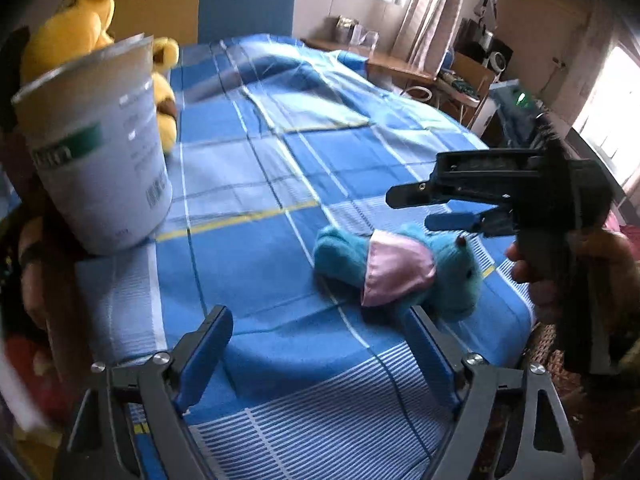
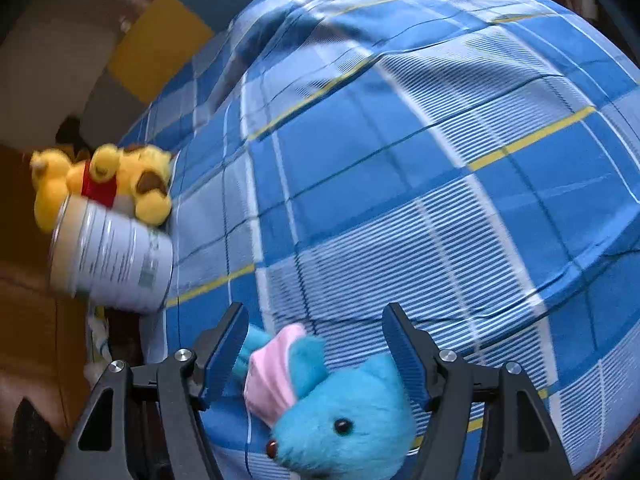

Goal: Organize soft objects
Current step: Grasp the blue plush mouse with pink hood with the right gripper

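A blue plush mouse with pink ears [image 1: 396, 272] lies on the blue checked bedspread [image 1: 260, 168], near its front right edge. My right gripper [image 2: 316, 344] is open, its jaws on either side of the mouse [image 2: 344, 412], not closed on it; in the left wrist view the right gripper [image 1: 412, 208] hovers just above the toy. My left gripper [image 1: 320, 344] is open and empty, low over the bed just in front of the mouse. A yellow plush bear [image 1: 80, 36] in a red shirt [image 2: 100, 184] sits at the far left behind a white bucket [image 1: 100, 152].
The white bucket [image 2: 116, 260] stands open at the bed's left edge. A blue chair back [image 1: 246, 8] stands beyond the bed. A desk with clutter [image 1: 452, 76] lines the right wall under curtained windows. The bedspread has folds near the far end.
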Demonstrator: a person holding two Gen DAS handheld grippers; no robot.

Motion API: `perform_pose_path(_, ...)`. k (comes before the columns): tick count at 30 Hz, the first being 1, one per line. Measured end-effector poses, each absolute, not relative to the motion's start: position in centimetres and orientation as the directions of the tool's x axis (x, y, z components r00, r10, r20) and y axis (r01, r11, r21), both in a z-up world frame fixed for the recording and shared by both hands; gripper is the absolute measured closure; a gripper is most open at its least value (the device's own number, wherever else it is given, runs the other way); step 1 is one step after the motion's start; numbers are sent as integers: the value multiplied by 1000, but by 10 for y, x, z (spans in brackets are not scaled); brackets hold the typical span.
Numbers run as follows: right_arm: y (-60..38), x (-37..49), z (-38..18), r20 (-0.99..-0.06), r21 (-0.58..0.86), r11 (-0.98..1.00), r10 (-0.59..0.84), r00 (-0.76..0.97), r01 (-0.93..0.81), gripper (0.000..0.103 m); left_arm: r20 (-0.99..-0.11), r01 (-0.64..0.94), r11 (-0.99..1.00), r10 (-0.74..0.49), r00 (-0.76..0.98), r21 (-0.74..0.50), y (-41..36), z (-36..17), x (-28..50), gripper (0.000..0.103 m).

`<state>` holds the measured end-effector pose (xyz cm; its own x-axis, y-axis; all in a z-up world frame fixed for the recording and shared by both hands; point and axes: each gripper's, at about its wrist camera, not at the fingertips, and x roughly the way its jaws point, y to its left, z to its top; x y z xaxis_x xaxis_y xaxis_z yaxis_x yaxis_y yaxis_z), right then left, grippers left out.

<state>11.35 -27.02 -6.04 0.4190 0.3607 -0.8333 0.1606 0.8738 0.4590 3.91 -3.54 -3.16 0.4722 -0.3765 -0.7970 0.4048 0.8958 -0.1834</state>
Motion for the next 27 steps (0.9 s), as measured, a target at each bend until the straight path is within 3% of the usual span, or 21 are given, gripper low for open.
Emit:
perform_pose_path(11,-220,100,-48,-904,244,965,263,338,-98,32,-819,378,907,-354,451,-184,-18,-49,36,16)
perform_pose_path(15,-246,100,-51,-880,354,934,314,357,52,32,-812,373,894,-401,424,-247,-27,-51,41,17)
perform_pose_path(20,-268,101,-67,-903,347,918,272,332,192,32,-778,398,836,-519,353,-378,-49,-51,44,17)
perform_pose_path(23,-270,99,-72,-877,442,878,381,292,183,32,-760,405,804,-570,312,-437,-64,-51,45,17)
perform_pose_path(27,-261,94,-80,-868,477,865,436,238,157,30,-765,431,796,-570,300,-425,-76,-53,40,17)
